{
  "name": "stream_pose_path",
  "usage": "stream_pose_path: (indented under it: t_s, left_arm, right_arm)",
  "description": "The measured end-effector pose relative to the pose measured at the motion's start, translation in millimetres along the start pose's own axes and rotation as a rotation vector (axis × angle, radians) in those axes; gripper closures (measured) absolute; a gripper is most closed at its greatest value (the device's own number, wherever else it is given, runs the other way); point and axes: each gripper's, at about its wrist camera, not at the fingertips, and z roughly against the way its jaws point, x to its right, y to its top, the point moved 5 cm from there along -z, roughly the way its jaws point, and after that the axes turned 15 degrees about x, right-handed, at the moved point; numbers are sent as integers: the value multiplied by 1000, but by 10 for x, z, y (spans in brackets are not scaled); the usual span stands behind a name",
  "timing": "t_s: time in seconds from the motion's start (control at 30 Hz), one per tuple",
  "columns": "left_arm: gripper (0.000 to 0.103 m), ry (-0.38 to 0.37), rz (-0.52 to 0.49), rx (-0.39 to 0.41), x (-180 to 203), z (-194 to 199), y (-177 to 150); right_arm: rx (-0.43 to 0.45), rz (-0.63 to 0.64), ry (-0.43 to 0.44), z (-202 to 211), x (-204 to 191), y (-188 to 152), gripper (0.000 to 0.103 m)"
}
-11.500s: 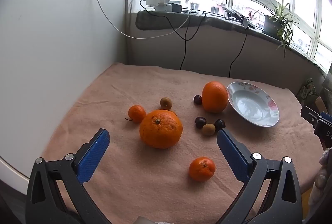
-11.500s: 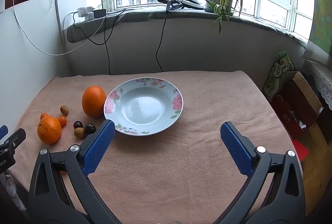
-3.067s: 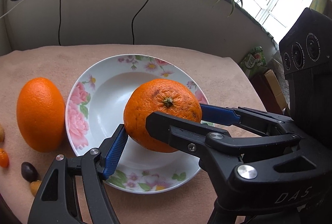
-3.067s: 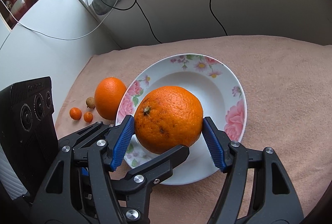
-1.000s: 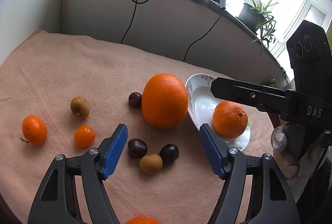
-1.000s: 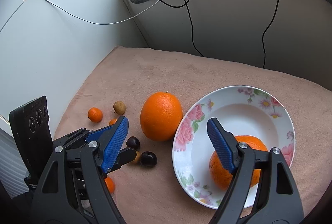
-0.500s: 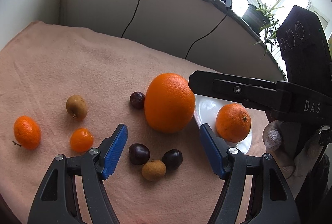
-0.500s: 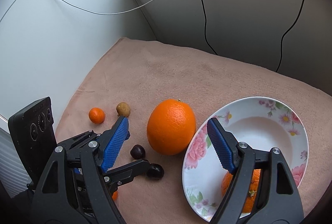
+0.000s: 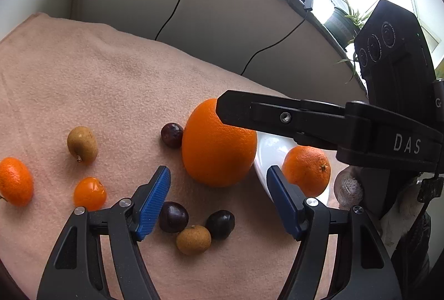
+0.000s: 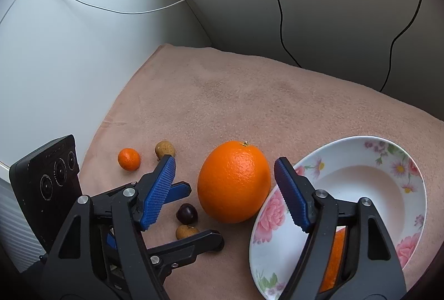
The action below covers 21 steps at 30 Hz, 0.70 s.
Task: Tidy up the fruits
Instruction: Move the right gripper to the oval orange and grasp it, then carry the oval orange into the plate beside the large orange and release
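While the right gripper [image 10: 224, 190] points down at the big orange [image 10: 234, 182], its blue fingers [image 10: 158, 190] are closing with the fruit between them, but the pads do not touch the peel yet. I think this orange is the next fruit to go into the flowered plate [image 10: 399, 219], which its side touches, so the way will be short. One smaller orange [image 9: 306, 170] already lies in the plate, partly hidden behind the right gripper in its own view. The left gripper [image 9: 219, 201] hangs low over the table [image 9: 111, 94] with its fingers spread and nothing between them, above the two dark round fruits [image 9: 173, 216] and a brown one [image 9: 193, 239]; probably it waits there to take these small ones. Two small mandarins [image 9: 89, 193] and another brown fruit [image 9: 82, 144] lie further to the left on the pink cloth.
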Motion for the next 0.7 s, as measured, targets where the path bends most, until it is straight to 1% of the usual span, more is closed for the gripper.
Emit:
stream_pose_path:
  t_s: [0.17,0.3,0.43,0.47,0.6,0.67,0.7]
  left_arm:
    - [33,-10,18,-17,8,-47,-15]
    - [33,-12,11,-30,39,-67,-33]
    - [34,-10,12,-48,75,-142,-25]
    - [38,-11,9,-52,87,-151,-24]
    - [43,3,-2,-60,122,-210,-15]
    - [48,11,4,-57,107,-217,-7]
    - [48,10,7,-55,103,-215,-8]
  right_arm:
    - [-27,35,-21,-79,-6,-4,28]
    - [-49,59,-29,-145,-16,-32,28]
    - [-77,89,-43,-219,-29,-82,34]
    - [-80,97,-49,-231,-30,-90,35]
    - [-80,102,-52,-238,-19,-97,37]
    - [-78,98,-53,-240,-11,-100,38]
    - [-76,98,-55,-243,-14,-104,38]
